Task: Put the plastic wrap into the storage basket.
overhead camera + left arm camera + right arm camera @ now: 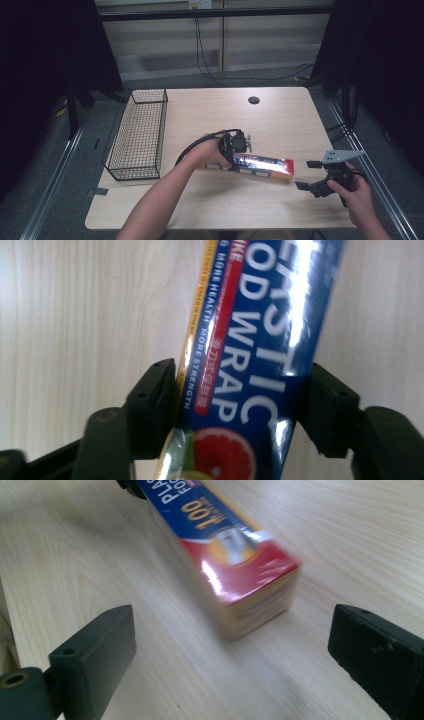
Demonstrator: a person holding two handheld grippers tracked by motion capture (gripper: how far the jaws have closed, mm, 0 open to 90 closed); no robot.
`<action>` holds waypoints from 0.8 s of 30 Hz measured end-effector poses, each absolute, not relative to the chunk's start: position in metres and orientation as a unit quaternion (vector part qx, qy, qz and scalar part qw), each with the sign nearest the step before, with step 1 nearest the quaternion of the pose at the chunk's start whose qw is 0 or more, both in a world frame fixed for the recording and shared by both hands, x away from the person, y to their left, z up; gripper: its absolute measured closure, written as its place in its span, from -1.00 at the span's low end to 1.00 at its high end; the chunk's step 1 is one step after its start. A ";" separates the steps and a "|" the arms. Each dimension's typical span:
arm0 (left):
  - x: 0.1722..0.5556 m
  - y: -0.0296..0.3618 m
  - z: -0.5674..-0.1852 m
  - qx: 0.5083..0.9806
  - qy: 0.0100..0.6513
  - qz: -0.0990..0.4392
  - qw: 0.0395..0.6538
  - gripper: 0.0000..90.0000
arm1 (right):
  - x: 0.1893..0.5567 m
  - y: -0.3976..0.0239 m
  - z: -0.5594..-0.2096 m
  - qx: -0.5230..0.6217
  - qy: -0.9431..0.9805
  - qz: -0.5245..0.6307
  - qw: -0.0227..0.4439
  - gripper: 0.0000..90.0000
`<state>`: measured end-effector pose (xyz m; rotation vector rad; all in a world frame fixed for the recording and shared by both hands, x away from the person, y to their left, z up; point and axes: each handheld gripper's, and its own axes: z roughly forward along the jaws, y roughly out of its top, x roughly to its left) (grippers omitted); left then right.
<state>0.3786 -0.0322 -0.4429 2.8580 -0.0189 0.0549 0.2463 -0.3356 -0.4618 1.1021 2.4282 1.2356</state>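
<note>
— 1 pale wooden bench (280,120), dark curtains either side, cables on the floor behind, a wire basket (139,135) at its left edge. And the box?

— Long plastic-wrap box (262,167), glossy blue, red and yellow, lying flat near the front. The left gripper (235,150) has its fingers pinching it; the right gripper (312,176) fingers are spread, just beyond its end
</note>
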 end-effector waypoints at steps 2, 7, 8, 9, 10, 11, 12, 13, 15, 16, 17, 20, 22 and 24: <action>0.376 -0.030 -0.444 0.988 0.010 0.025 0.155 -0.08 | 0.246 -0.336 -0.462 0.372 0.822 0.419 0.101 -0.89; 0.375 -0.029 -0.444 0.988 0.019 0.019 0.151 -0.10 | 0.247 -0.336 -0.462 0.375 0.820 0.420 0.101 -0.89; 0.375 -0.029 -0.444 0.988 0.019 0.019 0.151 -0.11 | 0.247 -0.336 -0.462 0.374 0.820 0.421 0.102 -0.89; 0.376 -0.028 -0.445 0.987 0.024 0.013 0.158 -0.13 | 0.246 -0.336 -0.461 0.375 0.820 0.421 0.102 -0.89; 0.376 -0.028 -0.446 0.986 0.023 0.012 0.164 -0.13 | 0.246 -0.336 -0.461 0.374 0.820 0.421 0.102 -0.89; 0.377 -0.028 -0.446 0.986 0.022 0.011 0.163 -0.13 | 0.246 -0.336 -0.461 0.374 0.820 0.420 0.101 -0.89; 0.378 -0.028 -0.445 0.988 0.017 0.007 0.156 -0.13 | 0.246 -0.336 -0.461 0.375 0.820 0.420 0.101 -0.89; 0.380 -0.028 -0.445 0.987 0.016 0.004 0.158 -0.13 | 0.247 -0.336 -0.461 0.375 0.820 0.420 0.101 -0.89; 0.379 -0.028 -0.447 0.986 0.029 0.001 0.167 -0.14 | 0.247 -0.336 -0.461 0.374 0.820 0.421 0.102 -0.89; 0.382 -0.028 -0.446 0.987 0.024 -0.006 0.158 -0.16 | 0.247 -0.335 -0.461 0.374 0.820 0.420 0.102 -0.89; 0.382 -0.029 -0.447 0.986 0.036 -0.009 0.162 -0.16 | 0.247 -0.335 -0.461 0.374 0.820 0.421 0.102 -0.89; 0.380 -0.035 -0.448 0.986 0.034 -0.004 0.161 -0.12 | 0.247 -0.335 -0.461 0.373 0.820 0.422 0.102 -0.89; 0.381 -0.037 -0.446 0.989 0.020 -0.007 0.147 -0.09 | 0.248 -0.335 -0.461 0.373 0.820 0.422 0.102 -0.89; 0.378 -0.040 -0.446 0.988 0.040 -0.003 0.152 -0.05 | 0.248 -0.336 -0.460 0.373 0.819 0.424 0.102 -0.89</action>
